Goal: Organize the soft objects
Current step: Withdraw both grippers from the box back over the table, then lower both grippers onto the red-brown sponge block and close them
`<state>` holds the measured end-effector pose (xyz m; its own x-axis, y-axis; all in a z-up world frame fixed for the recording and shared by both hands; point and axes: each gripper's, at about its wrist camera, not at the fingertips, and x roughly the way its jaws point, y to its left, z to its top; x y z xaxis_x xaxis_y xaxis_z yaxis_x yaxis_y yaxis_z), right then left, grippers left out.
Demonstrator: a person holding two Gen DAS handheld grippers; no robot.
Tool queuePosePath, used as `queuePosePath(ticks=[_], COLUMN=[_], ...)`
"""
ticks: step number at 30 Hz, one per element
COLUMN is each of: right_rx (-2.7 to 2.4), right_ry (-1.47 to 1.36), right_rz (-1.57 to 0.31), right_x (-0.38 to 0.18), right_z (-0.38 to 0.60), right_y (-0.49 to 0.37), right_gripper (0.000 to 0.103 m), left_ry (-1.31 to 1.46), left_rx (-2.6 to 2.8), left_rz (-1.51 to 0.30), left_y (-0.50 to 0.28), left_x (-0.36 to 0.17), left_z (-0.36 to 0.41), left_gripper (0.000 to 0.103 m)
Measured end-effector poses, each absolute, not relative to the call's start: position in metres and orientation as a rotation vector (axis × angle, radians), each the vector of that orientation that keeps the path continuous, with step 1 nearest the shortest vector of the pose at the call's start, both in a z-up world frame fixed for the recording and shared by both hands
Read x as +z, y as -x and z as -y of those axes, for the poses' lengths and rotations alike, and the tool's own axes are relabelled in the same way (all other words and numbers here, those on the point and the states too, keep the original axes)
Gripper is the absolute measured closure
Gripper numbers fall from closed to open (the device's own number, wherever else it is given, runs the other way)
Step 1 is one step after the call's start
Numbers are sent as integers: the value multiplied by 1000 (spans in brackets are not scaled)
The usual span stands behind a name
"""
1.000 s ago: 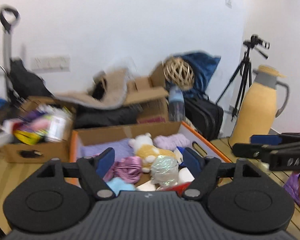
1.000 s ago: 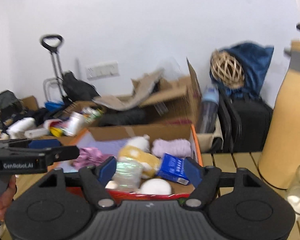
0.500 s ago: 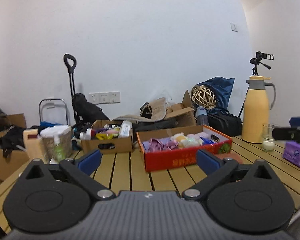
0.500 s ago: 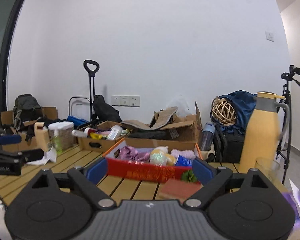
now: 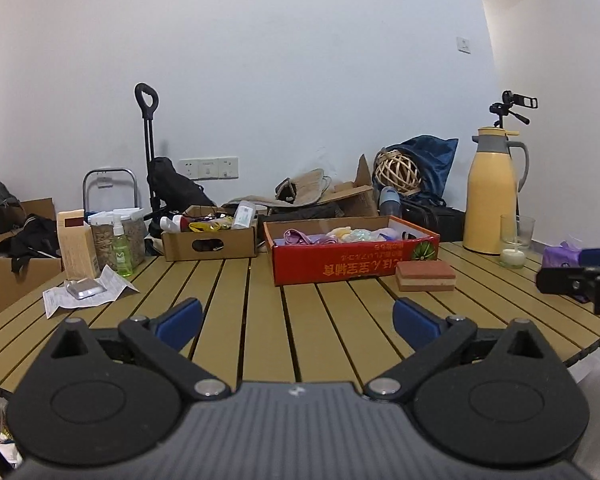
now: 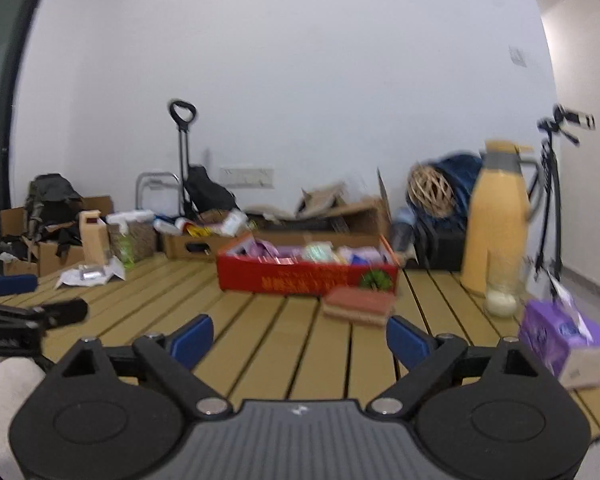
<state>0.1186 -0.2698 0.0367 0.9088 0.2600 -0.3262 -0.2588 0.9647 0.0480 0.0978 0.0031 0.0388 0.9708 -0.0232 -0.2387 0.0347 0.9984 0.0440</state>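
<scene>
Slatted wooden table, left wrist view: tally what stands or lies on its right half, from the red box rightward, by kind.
Red cardboard box of soft items: 1
Red-brown sponge block: 1
Yellow thermos jug with grey collar: 1
Clear drinking glass: 1
Purple tissue pack: 1
Total: 5

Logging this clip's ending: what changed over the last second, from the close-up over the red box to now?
Both grippers pulled back from above the red box to the table's near edge and opened wider: the left gripper and right gripper are empty, fingers spread. Nothing was picked up or released. The soft items remain in the box; the sponge, yellow jug and purple tissue pack look unmoved.
</scene>
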Motion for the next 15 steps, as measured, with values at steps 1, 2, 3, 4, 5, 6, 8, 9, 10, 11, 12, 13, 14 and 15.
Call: queuePosePath(ticks=[1,2,3,4,5,6,8,9,10,11,12,13,14,15], right_rx=[264,267,272,271,263,251,226,217,208,199,186,176,168,160], right_ry=[-18,-32,-42,-50,-55,-57,-64,-66,-64,-59,-50,-44,-41,-45], right_rz=[-333,-317,-311,-312,-310,-307,-305,-308,-317,-324,-330,-341,-356,-366], right_x=[35,34,32,30,29,27,24,22,21,19,16,15,13,11], right_z=[272,275,277,279,280,281,284,286,287,288,289,291,293,295], right_y=[-117,-114,-114,-115,-117,-119,-126,-130,-135,-140,-147,-155,-163,-172], right_gripper=[10,10,10,10,10,10,10,10,10,10,10,10,10,10], left_ry=[-49,-44,-35,-25,-16,-16,-29,-33,-32,-29,-27,-28,-27,-27], left_rx=[-21,-11,-10,-13,-18,-29,-39,-42,-50,-61,-68,-76,-86,-96], left_rz=[-234,-230,-226,-228,-234,-240,-251,-254,-259,-265,-273,-277,-277,-280], left_y=[-98,-99,-99,-101,-102,-105,-113,-118,-124,-132,-141,-152,-163,-177], left_x=[39,39,39,39,37,36,32,30,28,26,25,24,23,23], left_z=[-2,-1,-1,-2,-1,-2,1,3,4,6,8,12,15,20], left_gripper=[0,0,0,0,0,0,0,0,0,0,0,0,0,0])
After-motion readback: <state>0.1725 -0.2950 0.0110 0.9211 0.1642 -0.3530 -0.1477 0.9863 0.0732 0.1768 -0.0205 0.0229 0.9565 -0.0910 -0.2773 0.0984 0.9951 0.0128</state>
